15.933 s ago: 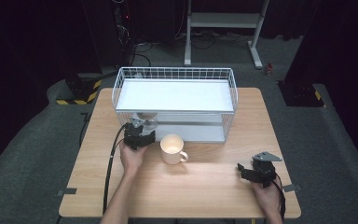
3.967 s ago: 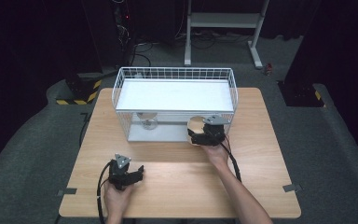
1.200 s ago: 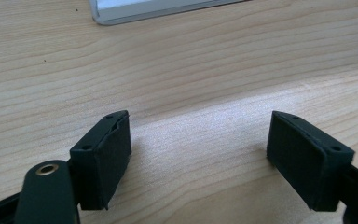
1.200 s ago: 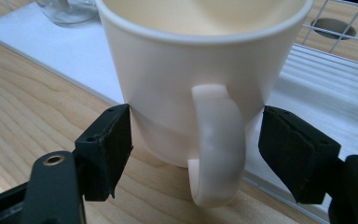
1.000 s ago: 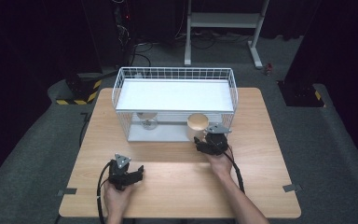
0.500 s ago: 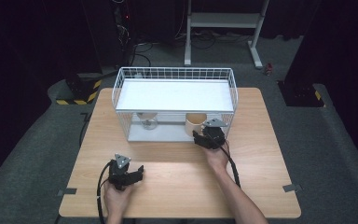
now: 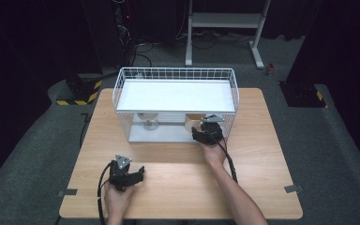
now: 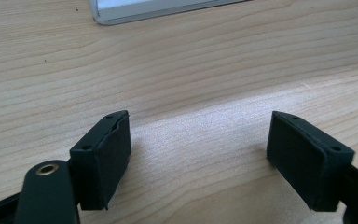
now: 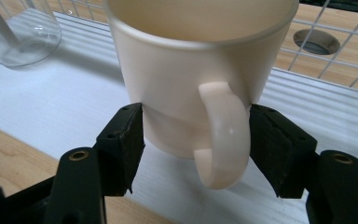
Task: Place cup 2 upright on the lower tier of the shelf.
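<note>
The right tongs (image 9: pixel 196 140) are clenched on a cream mug (image 9: pixel 191 79), one pad against each side of its lower body, with the handle pointing back toward the hand between the two jaws. The jaws have just been closing in on it, and now the pads press the mug's wall. The mug stands upright on the white floor of the wire rack (image 7: pixel 122 93), under the rack's upper shelf, at the rack's front right corner. From the high view the mug (image 7: pixel 193 124) peeks out just beyond the right tongs (image 7: pixel 207 133), which reach in through the rack's open front.

A clear glass (image 9: pixel 18 32) stands on the same white floor, well apart from the mug, toward the rack's left side; in the high view the glass (image 7: pixel 147 123) sits behind the front wires.

The rack takes up the far middle of the table (image 7: pixel 262 154). Near the table's front left corner the left tongs (image 7: pixel 138 174) rest low in the person's hand, released: in the left gripper view their jaws stand apart over bare wood with nothing between them (image 8: pixel 198 149).
</note>
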`<state>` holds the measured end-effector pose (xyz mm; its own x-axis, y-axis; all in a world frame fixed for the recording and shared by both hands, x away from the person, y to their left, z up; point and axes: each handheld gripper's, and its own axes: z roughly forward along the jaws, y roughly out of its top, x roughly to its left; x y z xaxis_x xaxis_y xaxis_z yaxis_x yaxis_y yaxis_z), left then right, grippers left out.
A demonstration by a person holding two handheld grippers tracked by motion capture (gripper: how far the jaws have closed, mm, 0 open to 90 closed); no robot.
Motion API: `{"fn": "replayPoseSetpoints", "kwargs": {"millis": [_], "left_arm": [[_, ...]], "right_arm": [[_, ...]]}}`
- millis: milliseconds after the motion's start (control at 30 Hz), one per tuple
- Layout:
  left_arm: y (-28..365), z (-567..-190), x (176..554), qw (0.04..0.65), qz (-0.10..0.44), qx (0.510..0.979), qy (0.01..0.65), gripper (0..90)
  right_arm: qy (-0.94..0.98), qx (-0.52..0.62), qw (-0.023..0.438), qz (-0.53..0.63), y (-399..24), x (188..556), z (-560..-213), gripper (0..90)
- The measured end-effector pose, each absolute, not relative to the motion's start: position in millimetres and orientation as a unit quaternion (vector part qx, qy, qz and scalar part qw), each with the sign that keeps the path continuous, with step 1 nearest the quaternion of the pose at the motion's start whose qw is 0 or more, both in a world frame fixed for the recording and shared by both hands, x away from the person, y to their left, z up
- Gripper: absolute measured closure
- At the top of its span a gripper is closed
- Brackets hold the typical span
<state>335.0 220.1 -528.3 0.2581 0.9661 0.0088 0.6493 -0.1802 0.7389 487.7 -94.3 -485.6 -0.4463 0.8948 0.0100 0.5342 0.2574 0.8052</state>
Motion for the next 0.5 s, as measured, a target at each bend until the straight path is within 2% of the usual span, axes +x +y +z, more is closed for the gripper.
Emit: {"fn": "replayPoseSetpoints", "kwargs": {"millis": [167,500], "left_arm": [[220.2,-528.2,335.0,0.318,0.249,0.727,0.556,22.1],[219.8,-528.4,335.0,0.319,0.25,0.725,0.557,22.1]], "right_arm": [[0.756,0.466,0.243,0.39,-91.8,492.4,-483.0,38.6],[0.755,0.476,0.233,0.386,-91.4,496.2,-490.0,38.0]]}}
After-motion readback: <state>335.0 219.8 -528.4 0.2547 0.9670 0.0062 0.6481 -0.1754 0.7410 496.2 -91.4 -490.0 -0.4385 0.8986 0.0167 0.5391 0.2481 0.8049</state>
